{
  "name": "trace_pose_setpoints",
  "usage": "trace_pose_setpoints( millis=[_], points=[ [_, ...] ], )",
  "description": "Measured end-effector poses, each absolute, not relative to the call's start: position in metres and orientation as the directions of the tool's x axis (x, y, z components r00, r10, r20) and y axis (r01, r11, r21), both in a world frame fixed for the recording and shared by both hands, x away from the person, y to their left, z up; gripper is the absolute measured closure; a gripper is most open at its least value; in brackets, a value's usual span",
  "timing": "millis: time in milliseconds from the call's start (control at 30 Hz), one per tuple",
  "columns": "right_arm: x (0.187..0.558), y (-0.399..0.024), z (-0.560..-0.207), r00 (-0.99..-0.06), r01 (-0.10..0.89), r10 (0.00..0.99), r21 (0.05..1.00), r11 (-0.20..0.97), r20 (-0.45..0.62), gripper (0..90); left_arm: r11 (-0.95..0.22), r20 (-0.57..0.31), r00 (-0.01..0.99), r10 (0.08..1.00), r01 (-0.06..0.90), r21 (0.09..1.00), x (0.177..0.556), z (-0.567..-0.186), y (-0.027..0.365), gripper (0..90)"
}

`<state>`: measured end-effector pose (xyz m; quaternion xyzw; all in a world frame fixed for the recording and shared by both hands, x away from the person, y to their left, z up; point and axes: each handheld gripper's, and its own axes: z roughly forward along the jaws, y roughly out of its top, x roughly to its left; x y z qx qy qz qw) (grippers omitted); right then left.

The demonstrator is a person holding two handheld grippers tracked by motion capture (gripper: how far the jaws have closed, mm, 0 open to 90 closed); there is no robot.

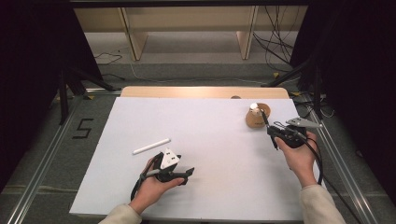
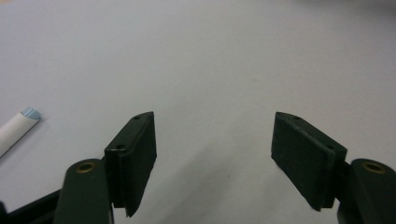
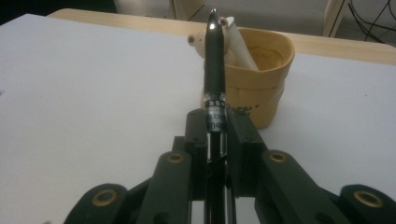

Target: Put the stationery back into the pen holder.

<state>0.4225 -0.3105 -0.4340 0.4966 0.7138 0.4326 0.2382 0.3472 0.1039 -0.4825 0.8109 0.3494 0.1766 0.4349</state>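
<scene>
Landmark: wooden cup (image 1: 257, 117), standing upright on the white table sheet (image 1: 210, 135) near its far right corner.

Cup contents: one white marker (image 1: 253, 107), leaning, cap end above the rim. In the right gripper view the same white marker (image 3: 233, 44) rests against the cup's (image 3: 261, 84) inner wall, tilted toward the left of that view. The rest of the interior shows bare wood as far as visible; the bottom is hidden.

Right gripper (image 1: 275, 132): just beside the cup, on its near-right side. Jaws clamped on a black pen (image 3: 215, 70). The pen's barrel runs between the pads and out forward, its tip over the cup's near rim. In the high view the black pen (image 1: 265, 119) slants from the jaws to the rim. Whether the tip touches the rim, I cannot tell.

Left gripper (image 1: 188, 173): well apart from the cup, toward the near left, low over the sheet. Jaws apart, nothing between the pads (image 2: 135, 154).

A second white marker (image 1: 152, 146) lies flat on the sheet, well left of the cup and just beyond the left gripper; its end (image 2: 18, 126) shows at the edge of the left gripper view.
</scene>
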Motion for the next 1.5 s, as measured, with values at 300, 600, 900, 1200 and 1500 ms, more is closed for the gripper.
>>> trace_pose_setpoints(
  millis=[300,600,900,1200,1500],
  points=[
    [0.430,-0.312,-0.430,-0.365,0.473,0.926,0.876,0.098,0.093,79.7,-0.379,-0.017,0.694,0.720,0.414,0.828,0.347,-0.483,0.104,30.9],
    [0.439,-0.310,-0.427,-0.347,0.454,0.933,0.888,0.081,0.092,79.7,-0.377,-0.019,0.694,0.720,0.414,0.828,0.347,-0.482,0.104,30.9],
    [0.449,-0.309,-0.423,-0.332,0.432,0.939,0.900,0.065,0.092,79.7,-0.377,-0.019,0.693,0.721,0.415,0.828,0.347,-0.483,0.104,30.9],
    [0.456,-0.307,-0.426,-0.320,0.433,0.942,0.900,0.049,0.103,79.7,-0.377,-0.021,0.694,0.720,0.416,0.828,0.348,-0.482,0.104,30.9],
    [0.463,-0.305,-0.425,-0.316,0.427,0.943,0.903,0.042,0.105,79.7,-0.377,-0.021,0.694,0.720,0.417,0.827,0.348,-0.482,0.104,30.9]
  ],
)
